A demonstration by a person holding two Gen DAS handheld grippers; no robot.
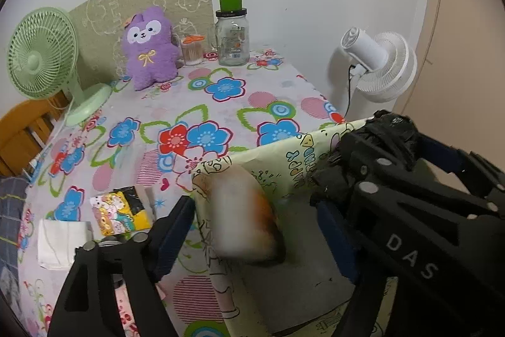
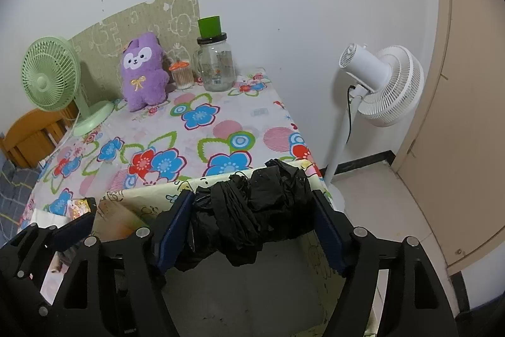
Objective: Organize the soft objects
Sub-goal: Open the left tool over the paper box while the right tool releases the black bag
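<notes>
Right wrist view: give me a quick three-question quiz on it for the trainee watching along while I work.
1. True or false: the purple plush lies inside the patterned box.
2. What sits between the fingers of the right gripper? A) a black crumpled bundle B) a green fan C) a glass jar
3. Fill in: the white standing fan stands on the ____, to the right of the table.

Key: 1 false, it sits upright at the back of the table by the wall. 2 A. 3 floor.
</notes>
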